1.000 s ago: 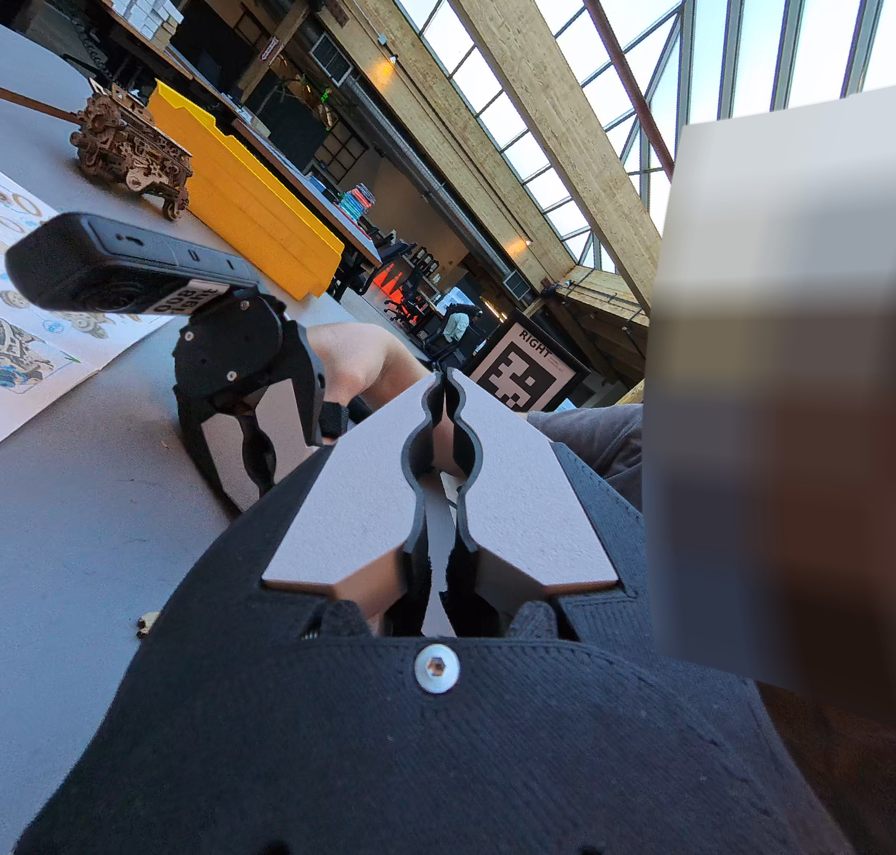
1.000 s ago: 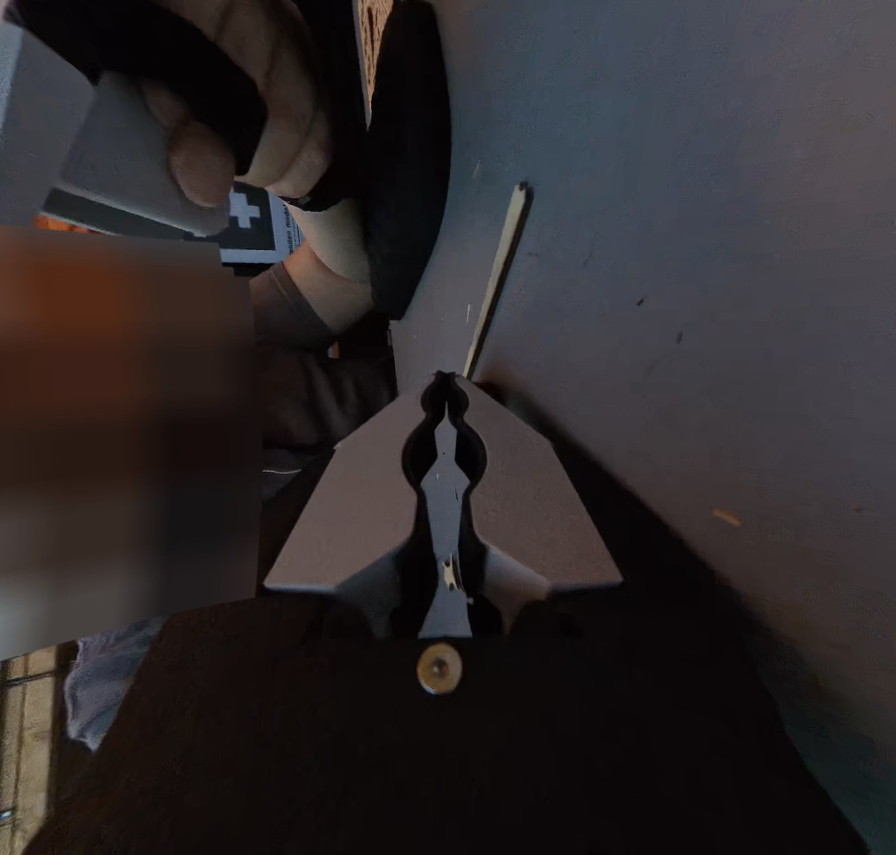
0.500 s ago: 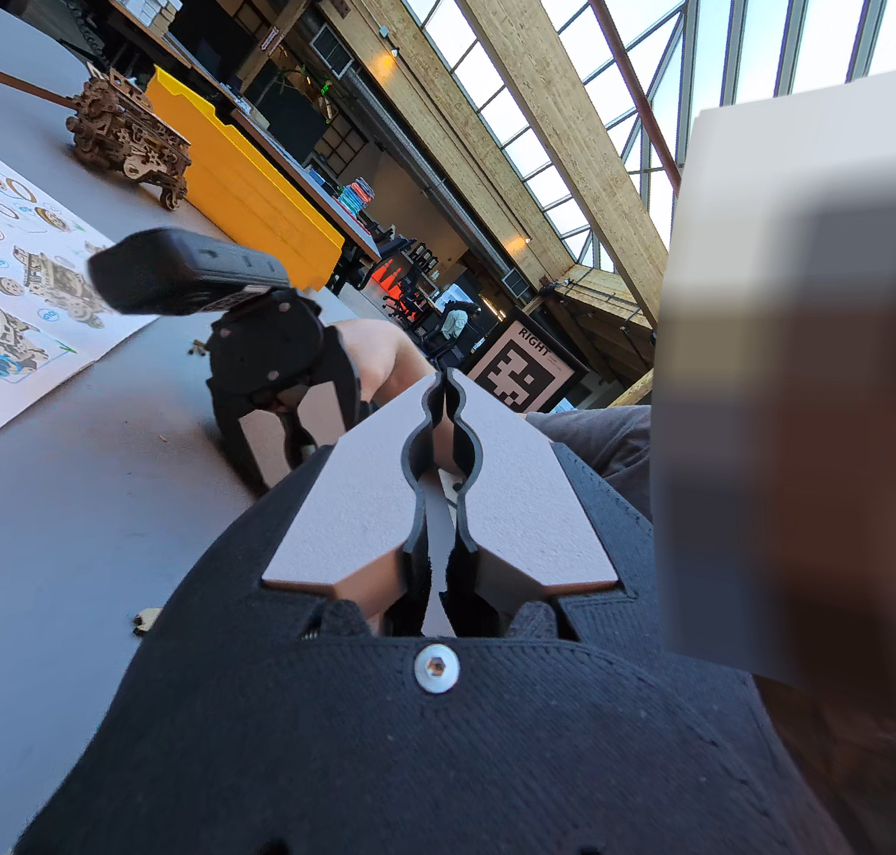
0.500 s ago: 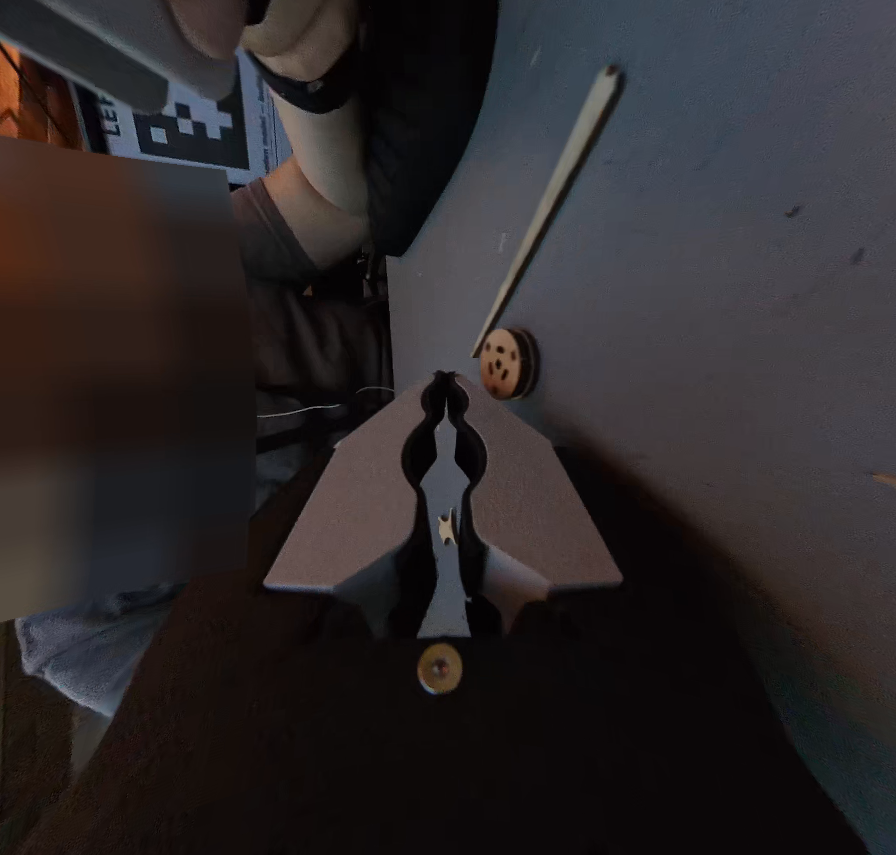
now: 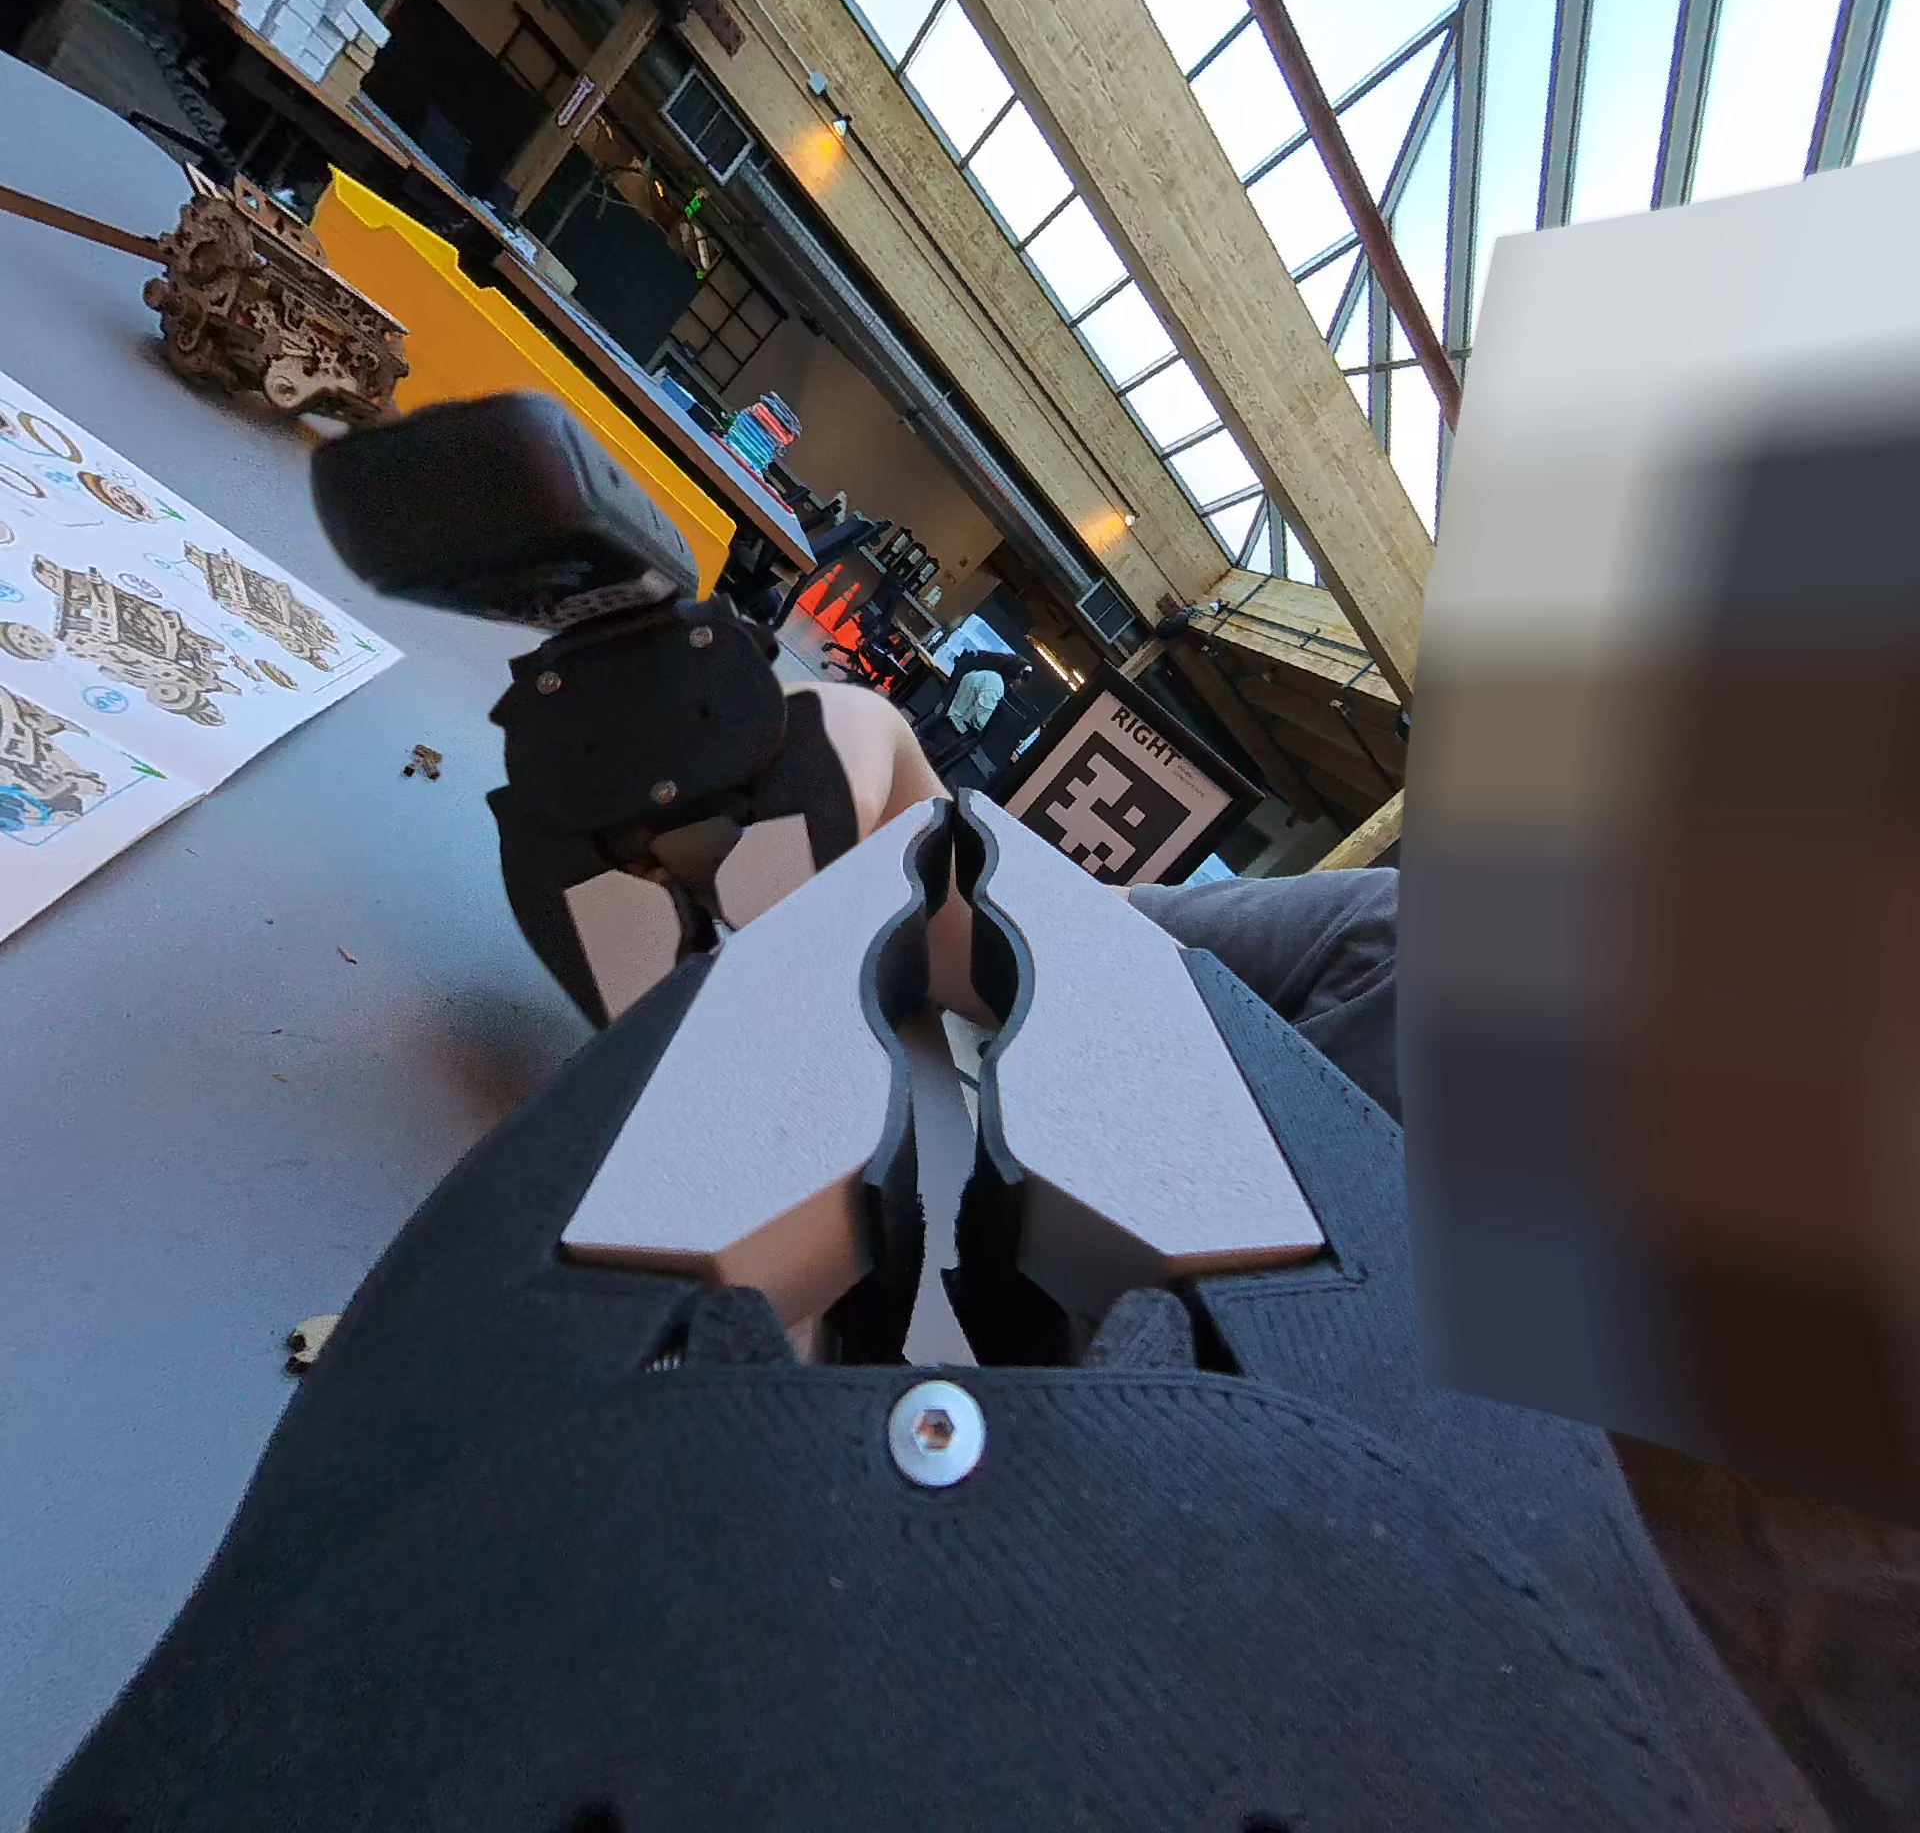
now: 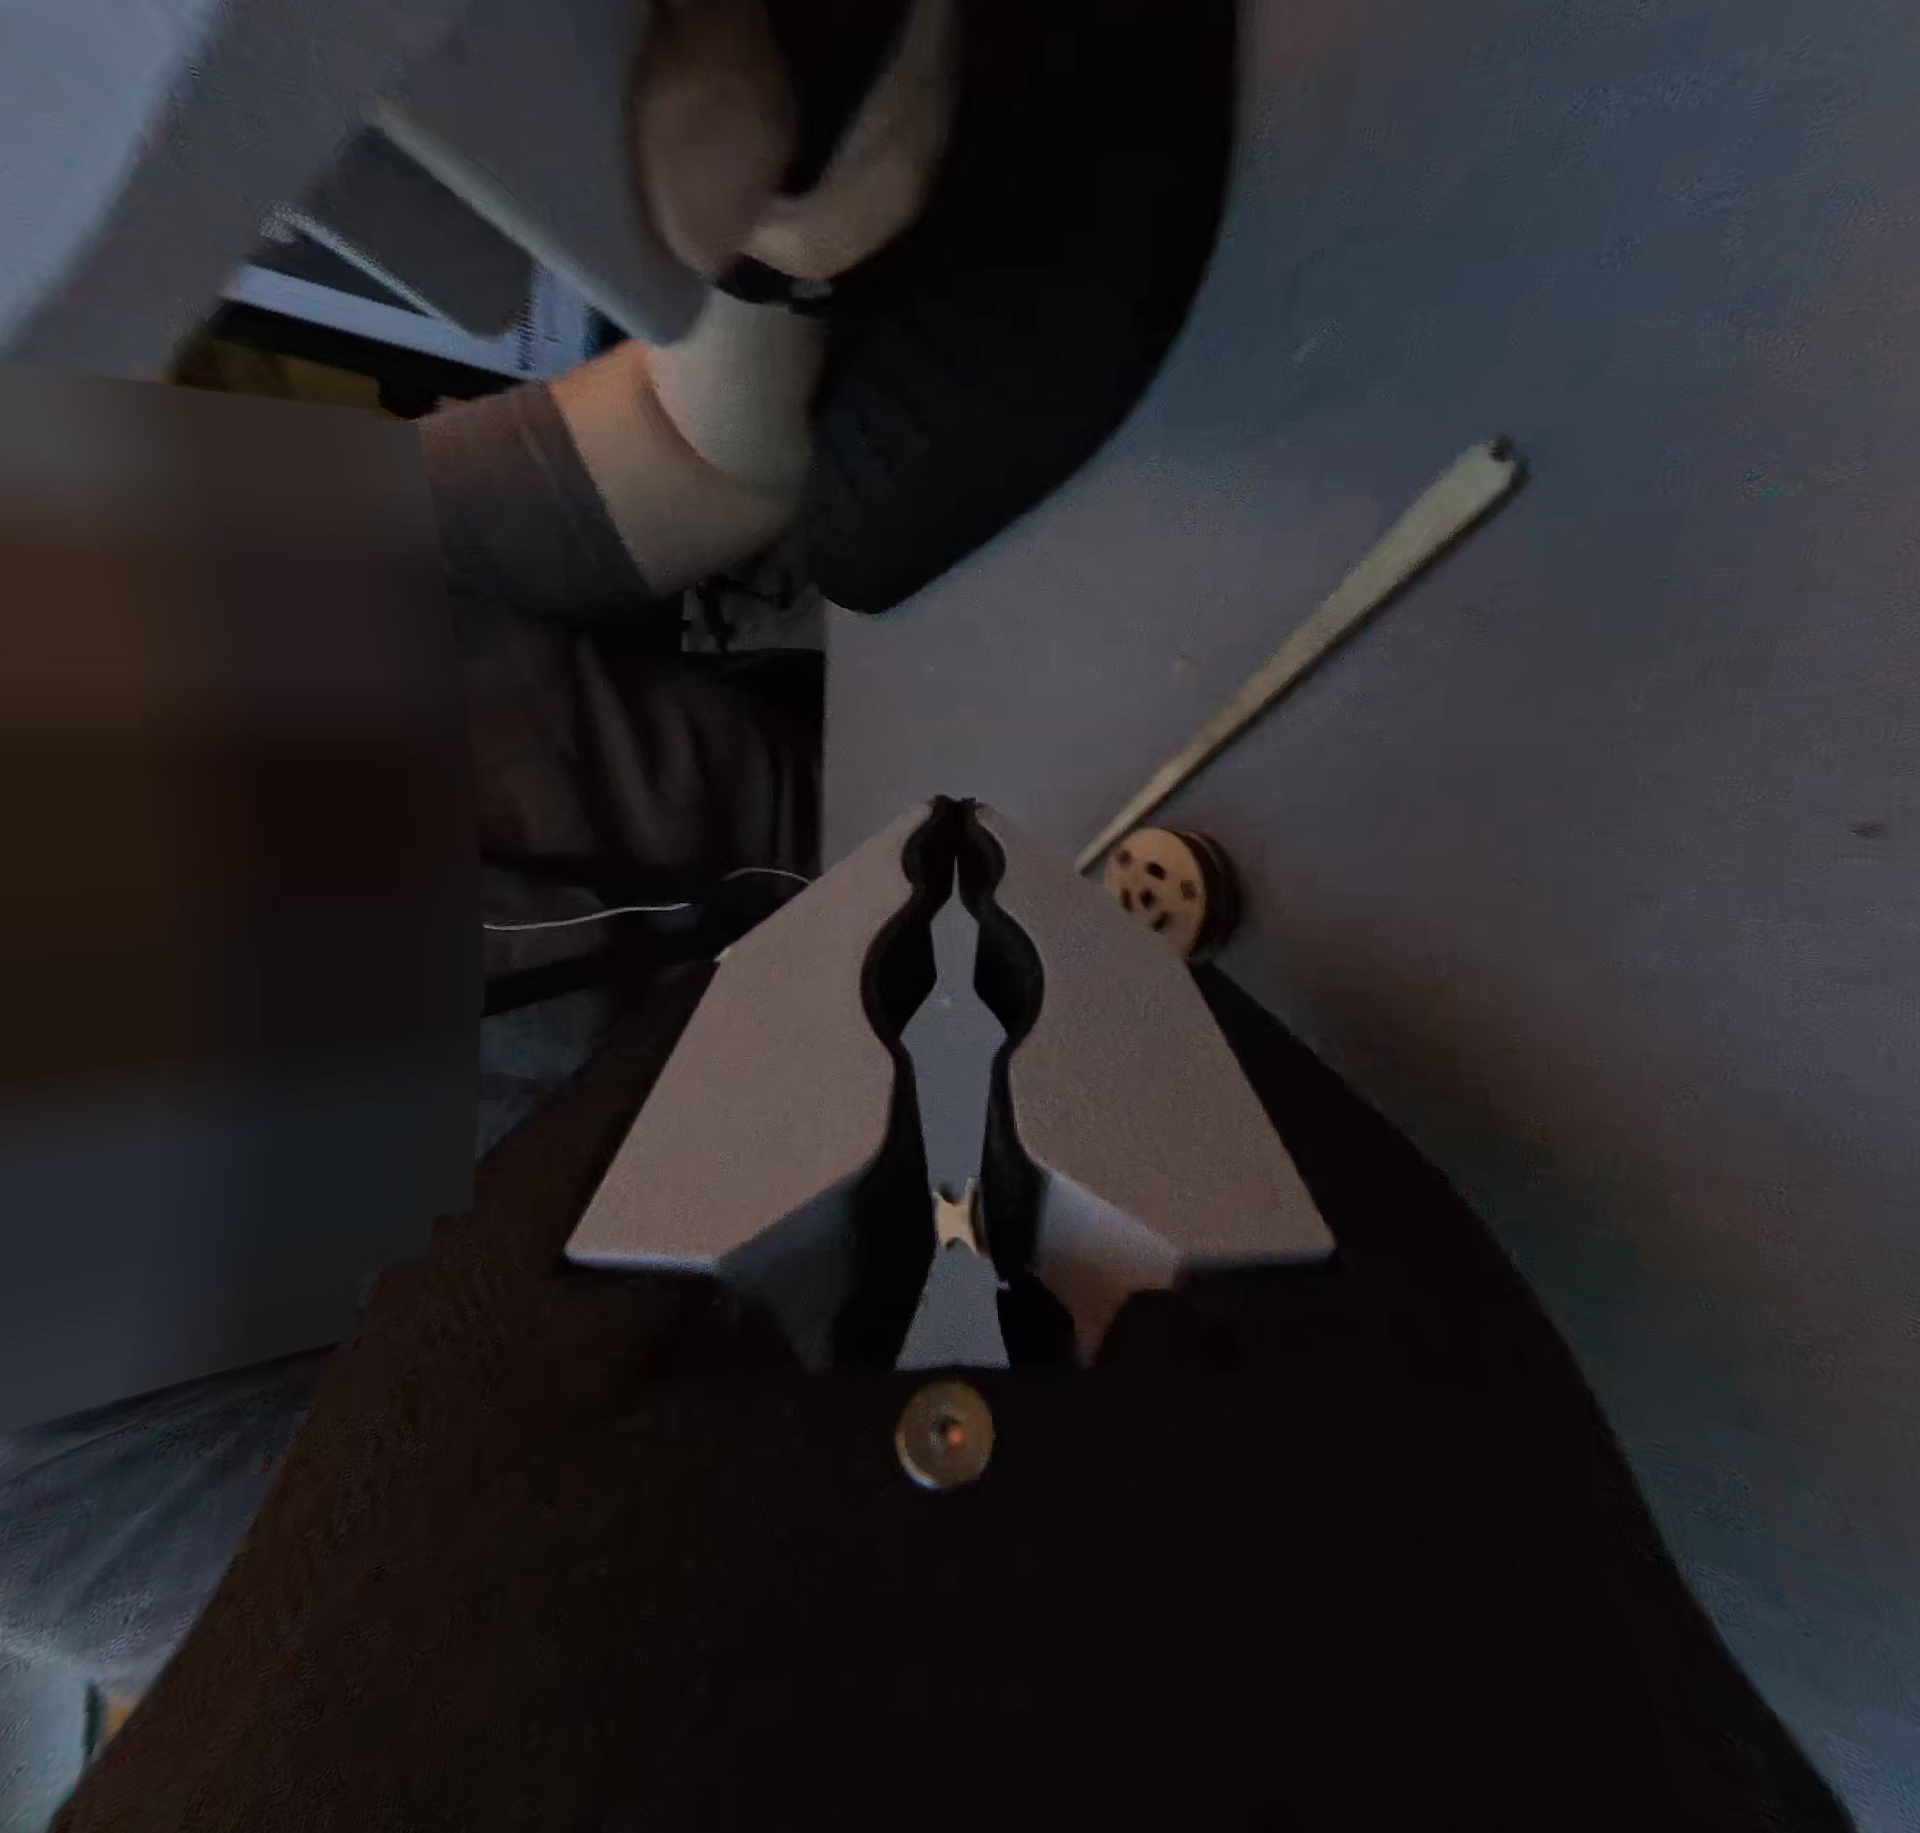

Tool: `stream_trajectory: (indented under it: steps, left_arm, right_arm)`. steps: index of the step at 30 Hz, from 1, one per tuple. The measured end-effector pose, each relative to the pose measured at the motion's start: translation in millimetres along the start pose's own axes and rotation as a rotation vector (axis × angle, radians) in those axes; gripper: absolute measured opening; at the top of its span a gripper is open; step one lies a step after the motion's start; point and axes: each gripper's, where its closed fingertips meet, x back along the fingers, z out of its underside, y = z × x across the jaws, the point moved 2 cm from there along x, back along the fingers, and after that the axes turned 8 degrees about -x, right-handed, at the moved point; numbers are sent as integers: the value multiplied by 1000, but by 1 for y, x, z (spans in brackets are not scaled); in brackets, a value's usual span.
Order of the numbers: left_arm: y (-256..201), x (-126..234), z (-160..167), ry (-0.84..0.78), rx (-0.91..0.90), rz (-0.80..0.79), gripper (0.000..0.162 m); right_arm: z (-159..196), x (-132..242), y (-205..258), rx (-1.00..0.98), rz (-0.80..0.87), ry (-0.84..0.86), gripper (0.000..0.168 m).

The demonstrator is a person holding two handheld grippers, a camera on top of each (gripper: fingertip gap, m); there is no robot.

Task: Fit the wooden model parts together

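Note:
My left gripper is shut and empty, lifted and tilted up over the grey table. My right gripper is shut, tips touching, and points down at the table; it also shows in the left wrist view. A small pale wooden piece shows deep in the gap between the right fingers; I cannot tell whether it is pinched. A round wooden disc with holes lies just right of the right fingertips. A thin wooden stick lies beyond it. A part-built wooden model stands far left.
A printed instruction sheet lies on the left of the table. A yellow bin stands behind the model. Small wood scraps lie loose. The person's hand and the left gripper's dark body fill the upper right wrist view. The gap from one gripper's tips to the other's is roughly 12 cm.
The right gripper has moved across the table toward the left gripper. The wooden disc came into its view beside the tips, and the stick shifted right. The left gripper has stayed put.

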Motion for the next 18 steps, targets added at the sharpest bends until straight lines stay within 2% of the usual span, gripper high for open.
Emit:
stream_trajectory:
  steps: [1, 2, 4, 5, 6, 7, 8, 9, 10, 12, 14, 16, 17, 18]
  left_arm:
    - [0, 0, 0, 1, -4, -2, 0]
    - [1, 0, 1, 2, -1, -4, 0]
    - [1, 0, 1, -4, 12, 2, 0]
    - [0, 0, 0, -3, 11, 4, 0]
    - [0, 0, 1, 1, 5, 4, 0]
    - [0, -1, 1, 4, -2, 1, 0]
    - [0, -1, 1, 5, -2, 1, 0]
    - [-1, -1, 1, 2, 3, 4, 0]
    - [-1, 0, 0, -5, 6, 8, 0]
    - [-2, 1, -1, -12, 1, 9, 0]
    - [-4, 1, -3, -22, -7, 11, 0]
    - [-4, 2, -4, -27, -15, 11, 0]
    - [-4, 2, -4, -29, -17, 10, 0]
    - [-4, 2, -5, -31, -16, 12, 0]
  right_arm:
    - [10, -3, -22, -40, 64, 67, 0]
    - [7, -3, -22, -171, -32, 34, 0]
    - [10, 3, -18, -67, 38, 41, 0]
    - [5, 6, 4, 11, -50, 8, 0]
    - [2, 7, -4, 18, 17, -22, 0]
    - [9, 5, -26, -35, 79, 23, 0]
    - [8, 4, -26, -165, -24, 5, 0]
    - [9, 5, -27, -137, -14, -4, 0]
    - [11, 9, -23, -53, 42, -3, 0]
    - [6, 25, 23, 182, -82, -115, 0]
    - [-1, 47, 34, 417, 49, -308, 0]
    - [-7, 62, 18, 625, 311, -505, 45]
    - [-6, 63, 10, 704, 405, -541, 53]
    - [-1, 56, 4, 756, 446, -506, 53]
